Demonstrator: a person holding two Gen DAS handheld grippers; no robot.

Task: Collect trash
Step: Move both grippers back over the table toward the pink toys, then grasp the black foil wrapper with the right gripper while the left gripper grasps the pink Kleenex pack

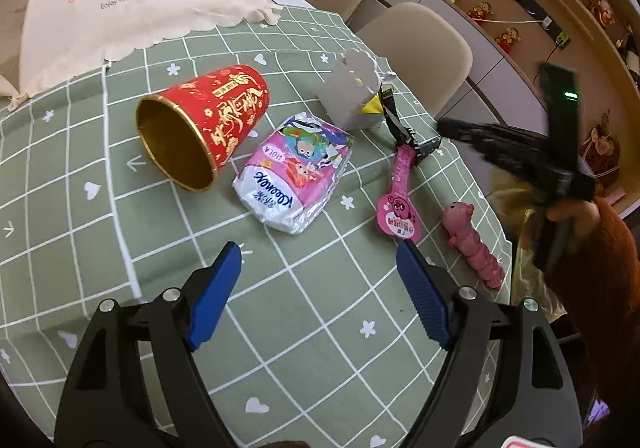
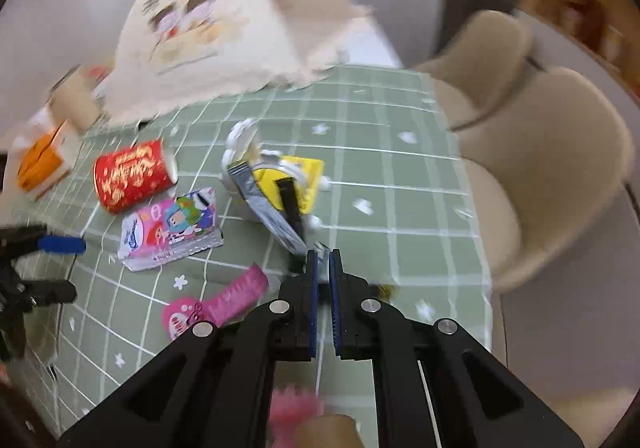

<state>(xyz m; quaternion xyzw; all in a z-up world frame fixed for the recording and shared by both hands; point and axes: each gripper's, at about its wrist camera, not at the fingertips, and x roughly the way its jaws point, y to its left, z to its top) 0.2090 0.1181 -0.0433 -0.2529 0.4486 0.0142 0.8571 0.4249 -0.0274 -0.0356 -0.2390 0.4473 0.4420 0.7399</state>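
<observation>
Left tongs: blue pads spread wide, grasping nothing, hovering over the green checked tablecloth short of the pink-and-white plastic tissue pack.
Right tongs: pads nearly clenched, only a thin gap; whether anything is pinched I cannot tell, the view is blurred.
Trash on the table: red-and-gold paper cup lying on its side at mid-table; grey-and-yellow torn carton behind; pink flat wrapper and pink caterpillar-shaped toy toward the right edge.
Collecting bin or bag: none clearly seen.
Progress: apparently early; all listed pieces lie uncollected.
</observation>
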